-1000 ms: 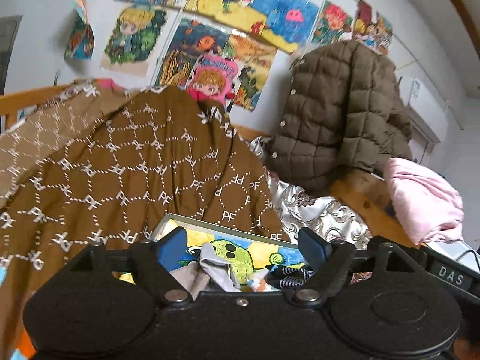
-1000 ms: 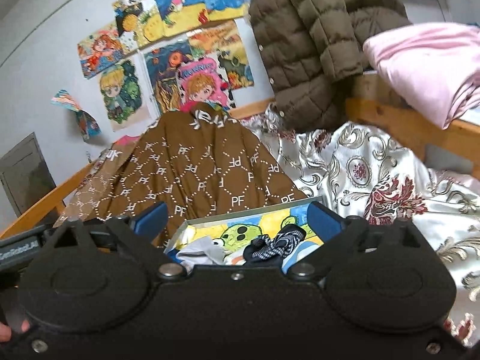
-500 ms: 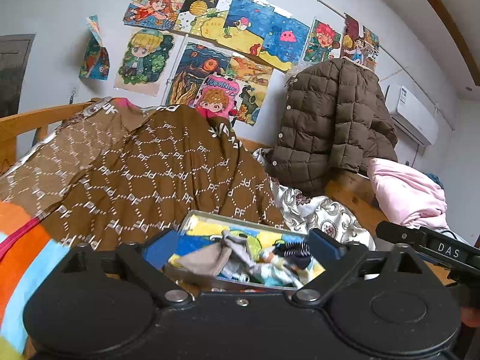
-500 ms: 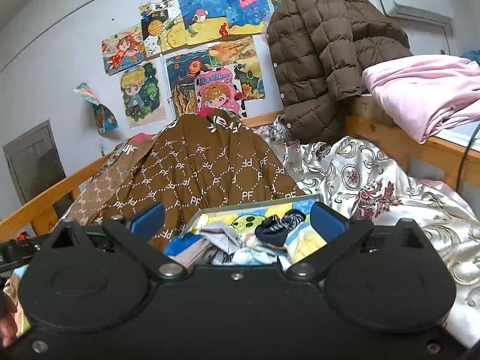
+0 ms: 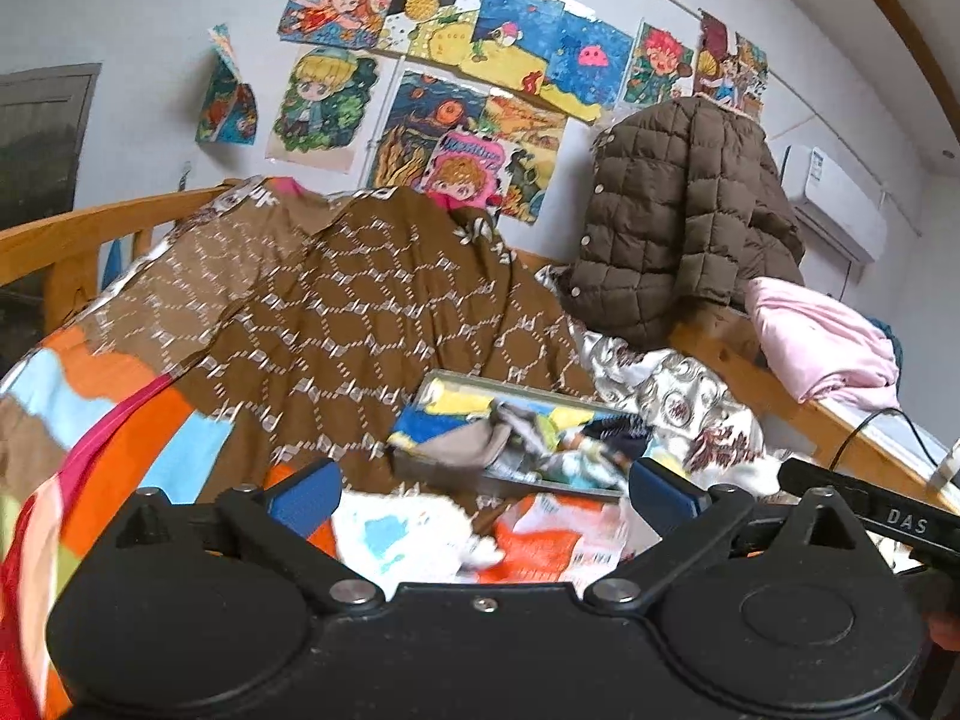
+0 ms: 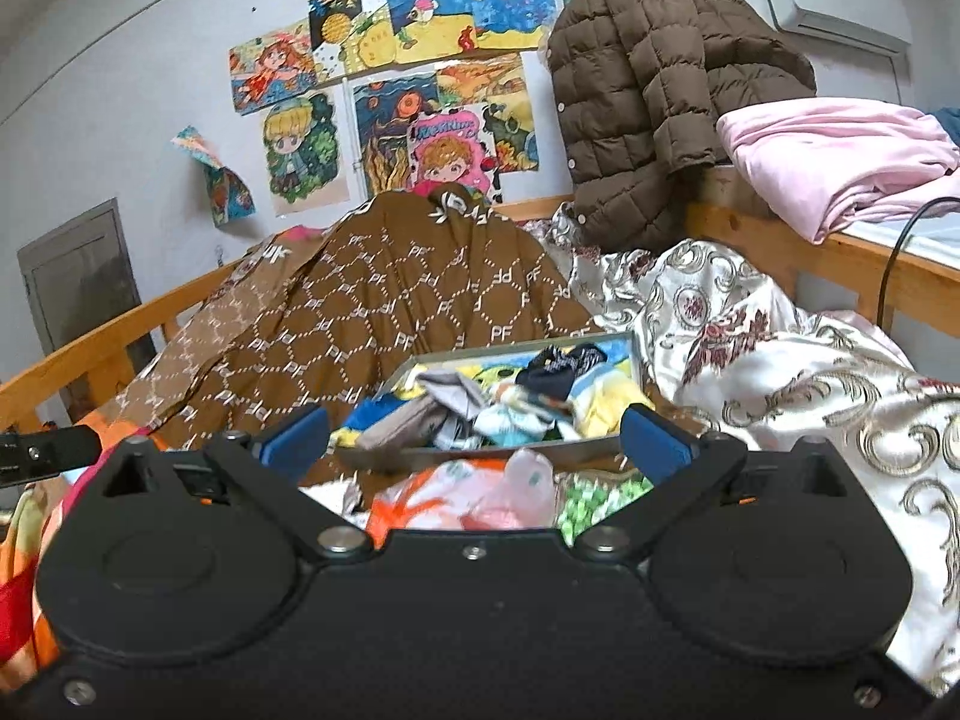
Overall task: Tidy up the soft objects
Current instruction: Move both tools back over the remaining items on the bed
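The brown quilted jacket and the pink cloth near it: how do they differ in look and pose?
The brown quilted jacket is puffy, stitched in squares, and hangs upright over the wooden frame. The pink cloth is smooth, plain and lies folded flat on top. Both rest on that frame.

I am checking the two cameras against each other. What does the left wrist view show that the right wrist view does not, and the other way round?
Only the left wrist view shows the striped orange and blue blanket spread wide on its left side, and the other gripper's bar marked DAS.

Only the right wrist view shows the green patterned cloth near the right gripper, and much more of the silver floral quilt.

Both show the tray of small clothes, the brown patterned blanket, the brown quilted jacket, the pink folded cloth and the wall drawings. Both grippers, left too, are open.
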Demonstrator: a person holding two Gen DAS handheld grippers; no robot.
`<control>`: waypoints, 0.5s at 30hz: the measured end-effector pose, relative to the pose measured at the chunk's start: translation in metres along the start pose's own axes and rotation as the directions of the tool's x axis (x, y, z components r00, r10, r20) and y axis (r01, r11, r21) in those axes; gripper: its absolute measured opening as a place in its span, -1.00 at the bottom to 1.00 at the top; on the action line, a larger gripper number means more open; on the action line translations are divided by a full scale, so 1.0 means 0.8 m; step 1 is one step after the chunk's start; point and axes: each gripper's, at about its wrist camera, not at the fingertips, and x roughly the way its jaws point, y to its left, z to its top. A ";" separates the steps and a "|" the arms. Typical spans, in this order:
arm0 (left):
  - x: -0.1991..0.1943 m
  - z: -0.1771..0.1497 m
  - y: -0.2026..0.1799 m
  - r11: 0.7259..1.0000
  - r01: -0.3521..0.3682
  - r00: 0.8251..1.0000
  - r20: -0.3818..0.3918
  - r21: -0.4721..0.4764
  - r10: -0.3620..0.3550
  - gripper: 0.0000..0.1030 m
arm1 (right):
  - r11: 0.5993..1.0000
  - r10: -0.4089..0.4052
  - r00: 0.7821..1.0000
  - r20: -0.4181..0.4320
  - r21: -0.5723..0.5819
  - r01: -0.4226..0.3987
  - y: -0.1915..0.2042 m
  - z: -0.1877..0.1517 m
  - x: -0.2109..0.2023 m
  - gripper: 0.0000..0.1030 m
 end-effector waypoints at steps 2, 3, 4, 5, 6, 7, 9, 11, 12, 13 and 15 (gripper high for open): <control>-0.007 -0.008 0.006 1.000 -0.008 1.000 -0.026 -0.009 0.008 0.98 | 1.000 0.010 1.000 -0.017 -0.002 -0.010 0.003 -0.013 -0.013 0.99; -0.009 -0.010 0.010 1.000 -0.005 0.999 -0.044 -0.025 0.004 0.98 | 1.000 0.012 1.000 -0.025 -0.005 -0.012 0.007 -0.017 -0.015 0.99; -0.012 -0.013 0.015 0.999 -0.002 0.998 -0.062 -0.045 -0.001 0.98 | 1.000 0.016 0.999 -0.035 -0.006 -0.016 0.009 -0.022 -0.019 0.99; -0.016 -0.015 0.018 0.998 -0.002 0.997 -0.075 -0.061 -0.003 0.98 | 1.000 0.021 0.999 -0.045 -0.006 -0.021 0.008 -0.027 -0.024 0.99; -0.019 -0.016 0.022 0.997 -0.004 0.997 -0.081 -0.071 -0.001 0.98 | 1.000 0.026 0.998 -0.057 -0.010 -0.027 0.011 -0.033 -0.028 0.99; -0.022 -0.017 0.024 0.997 -0.007 0.996 -0.084 -0.076 0.000 0.98 | 0.999 0.032 0.997 -0.070 -0.011 -0.033 0.014 -0.037 -0.028 0.99; -0.028 -0.019 0.028 0.996 -0.014 0.996 -0.093 -0.084 0.006 0.98 | 0.999 0.040 0.994 -0.099 -0.020 -0.042 0.021 -0.044 -0.029 0.99; -0.030 -0.021 0.031 0.996 -0.024 0.994 -0.111 -0.086 0.014 0.98 | 0.998 0.053 0.990 -0.131 -0.026 -0.057 0.027 -0.049 -0.026 0.99; -0.031 -0.023 0.032 0.996 -0.031 0.992 -0.126 -0.085 0.020 0.98 | 0.997 0.059 0.987 -0.147 -0.029 -0.064 0.031 -0.053 -0.026 0.99; -0.032 -0.025 0.033 0.996 -0.039 0.990 -0.139 -0.083 0.027 0.98 | 0.997 0.066 0.984 -0.166 -0.035 -0.073 0.036 -0.058 -0.027 0.99; -0.033 -0.028 0.035 0.996 -0.056 0.986 -0.163 -0.074 0.043 0.98 | 0.995 0.074 0.979 -0.192 -0.050 -0.085 0.044 -0.064 -0.024 0.99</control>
